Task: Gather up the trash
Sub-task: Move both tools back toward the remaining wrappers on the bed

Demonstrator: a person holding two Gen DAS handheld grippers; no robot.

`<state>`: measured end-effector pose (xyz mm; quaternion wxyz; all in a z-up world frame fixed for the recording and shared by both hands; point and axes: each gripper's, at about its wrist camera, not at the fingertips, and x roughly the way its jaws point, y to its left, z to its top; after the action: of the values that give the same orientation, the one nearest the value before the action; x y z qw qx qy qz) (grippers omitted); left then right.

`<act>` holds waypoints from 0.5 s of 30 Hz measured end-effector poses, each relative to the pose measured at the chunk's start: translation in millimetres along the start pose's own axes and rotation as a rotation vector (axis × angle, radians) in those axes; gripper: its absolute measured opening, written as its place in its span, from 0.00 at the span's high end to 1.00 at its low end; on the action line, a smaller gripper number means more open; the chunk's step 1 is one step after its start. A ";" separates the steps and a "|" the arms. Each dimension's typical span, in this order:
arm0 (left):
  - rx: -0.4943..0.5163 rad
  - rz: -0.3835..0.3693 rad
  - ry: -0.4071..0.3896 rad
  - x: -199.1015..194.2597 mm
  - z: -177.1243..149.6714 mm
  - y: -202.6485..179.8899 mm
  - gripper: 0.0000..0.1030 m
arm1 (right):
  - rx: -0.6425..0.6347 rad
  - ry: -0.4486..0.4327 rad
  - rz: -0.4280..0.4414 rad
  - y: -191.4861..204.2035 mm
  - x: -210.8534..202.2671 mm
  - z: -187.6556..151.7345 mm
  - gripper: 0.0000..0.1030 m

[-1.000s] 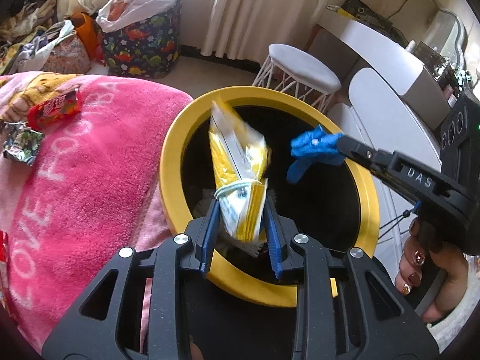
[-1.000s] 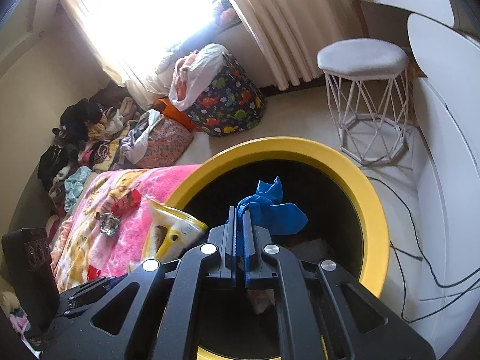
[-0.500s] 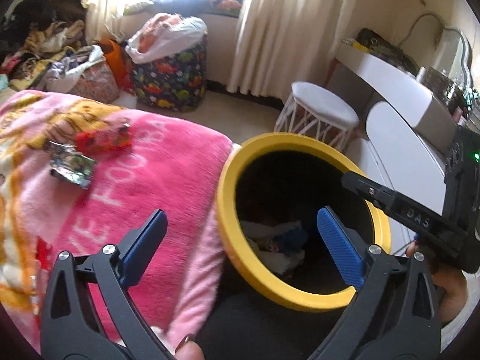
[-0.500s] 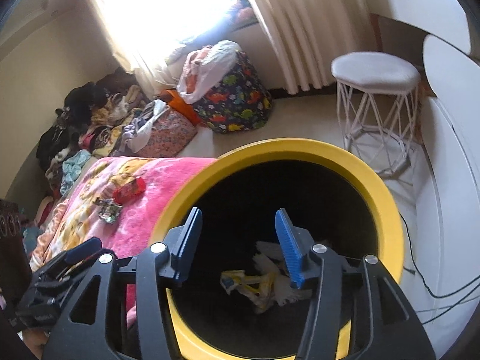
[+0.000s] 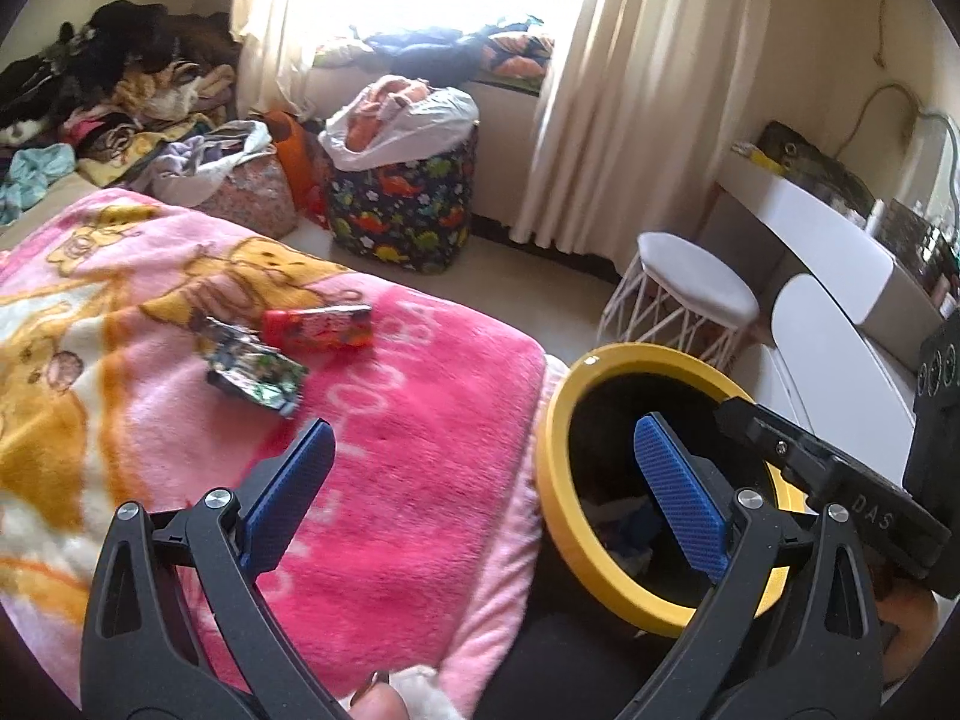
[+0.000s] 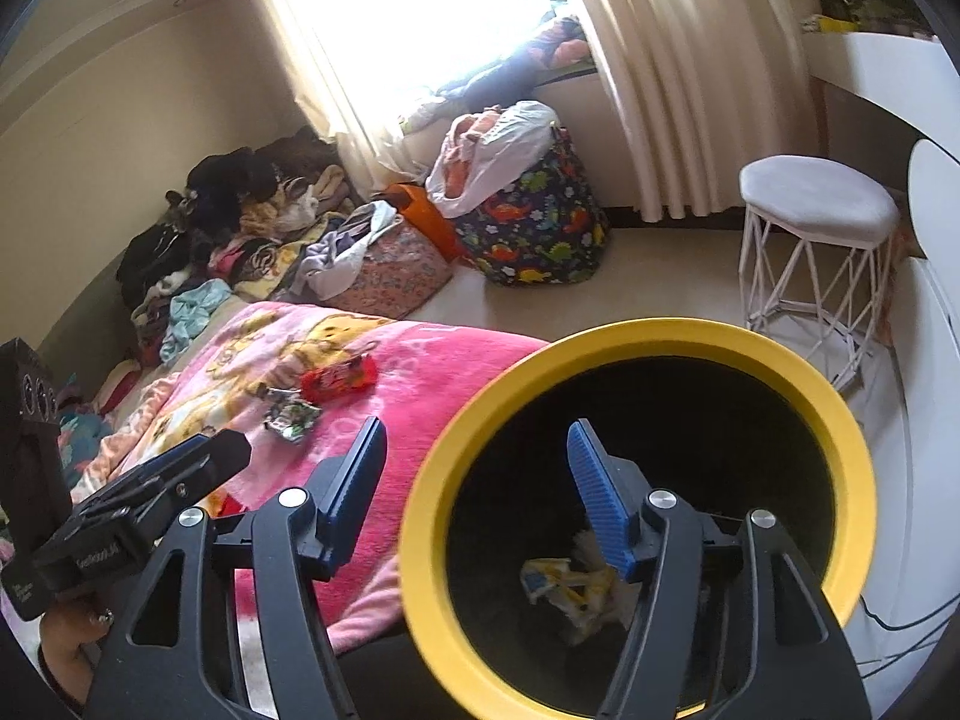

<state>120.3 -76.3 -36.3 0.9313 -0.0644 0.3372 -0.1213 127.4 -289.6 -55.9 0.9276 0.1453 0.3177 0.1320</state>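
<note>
Cluttered bedroom, pink blanket [image 5: 420, 420] on bed: red wrapper [image 5: 317, 328], long axis 9-to-3, and foil wrapper [image 5: 255, 373] lie at 11 o'clock from left gripper [image 5: 480, 480], wide open, empty, nearer. Right gripper [image 6: 477, 495] opening, empty, over yellow-rimmed bin [image 6: 420, 540].

Bin [image 5: 549, 498]: contents partly hidden behind left gripper [image 5: 480, 492]. Blanket [image 6: 420, 372] lettering blurred; green wrapper [image 6: 294, 419] print too small to read.

Right gripper [image 6: 474, 492] over the yellow-rimmed bin [image 6: 840, 420]
Its jaws are opening with nothing between them; a yellow wrapper [image 6: 558, 591] lies inside, two wrappers [image 6: 324, 393] on the pink blanket [image 6: 420, 372].
</note>
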 end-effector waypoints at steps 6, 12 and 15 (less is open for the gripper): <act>-0.033 0.033 -0.024 -8.6 3.1 20.5 0.11 | -0.040 0.012 0.031 20.0 9.2 6.1 0.41; -0.070 0.065 -0.045 -16.0 5.0 44.8 0.11 | -0.085 0.028 0.074 46.1 22.6 13.0 0.41; -0.092 0.084 -0.052 -19.7 5.0 58.1 0.11 | -0.106 0.044 0.097 58.2 31.3 15.5 0.41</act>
<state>119.4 -14.9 -32.1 0.9401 -0.0961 0.3206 -0.0647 152.1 -228.3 -40.8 0.9194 0.1081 0.3230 0.1964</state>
